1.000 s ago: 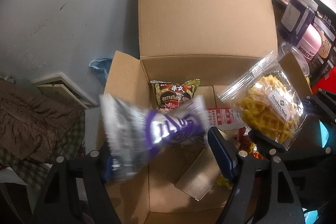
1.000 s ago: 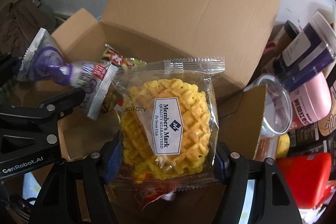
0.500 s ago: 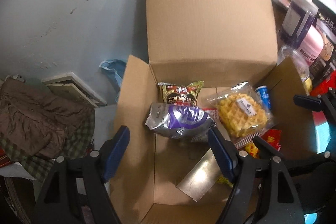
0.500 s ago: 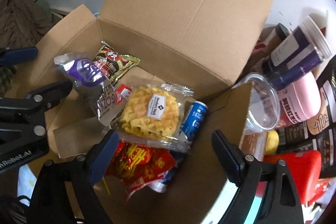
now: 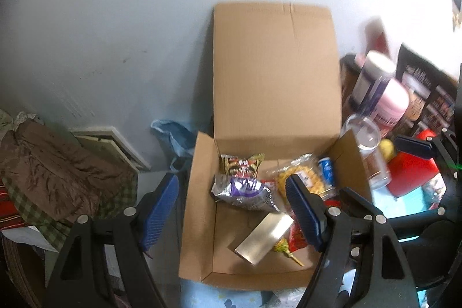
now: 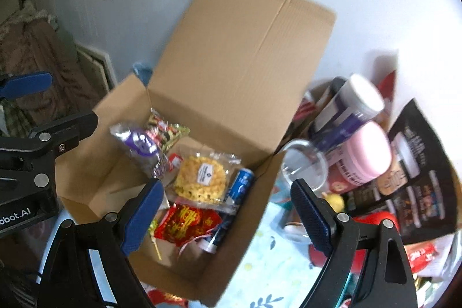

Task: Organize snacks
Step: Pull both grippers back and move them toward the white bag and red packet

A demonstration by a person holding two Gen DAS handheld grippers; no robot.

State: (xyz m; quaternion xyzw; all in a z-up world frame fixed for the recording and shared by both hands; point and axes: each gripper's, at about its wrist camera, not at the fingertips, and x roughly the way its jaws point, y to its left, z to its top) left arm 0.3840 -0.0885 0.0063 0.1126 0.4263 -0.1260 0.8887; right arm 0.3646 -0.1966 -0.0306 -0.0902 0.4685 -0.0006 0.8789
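An open cardboard box (image 5: 199, 210) (image 6: 248, 210) stands by the wall with its tall flap up. Inside lie a purple and silver snack bag (image 5: 242, 191) (image 6: 141, 146), a clear waffle pack (image 5: 300, 178) (image 6: 202, 181), a green and red packet (image 5: 241, 163), a blue can (image 6: 241, 185) and a red packet (image 6: 187, 222). My left gripper (image 5: 231, 210) hangs open above the box's left side, holding nothing. Over the box's right wall my right gripper (image 6: 228, 218) is open and empty too.
Right of the box stand a purple jar (image 6: 346, 111), a pink tub (image 6: 366, 155), a clear plastic cup (image 6: 303, 166), black snack bags (image 6: 415, 152) and a red container (image 5: 410, 172). Brown clothing (image 5: 49, 163) is piled at the left. A light blue patterned cloth (image 6: 277, 261) covers the surface.
Both grippers let go: the purple bag and the waffle pack dropped into the box. Both grippers then rose and pulled back, so the box looks smaller.
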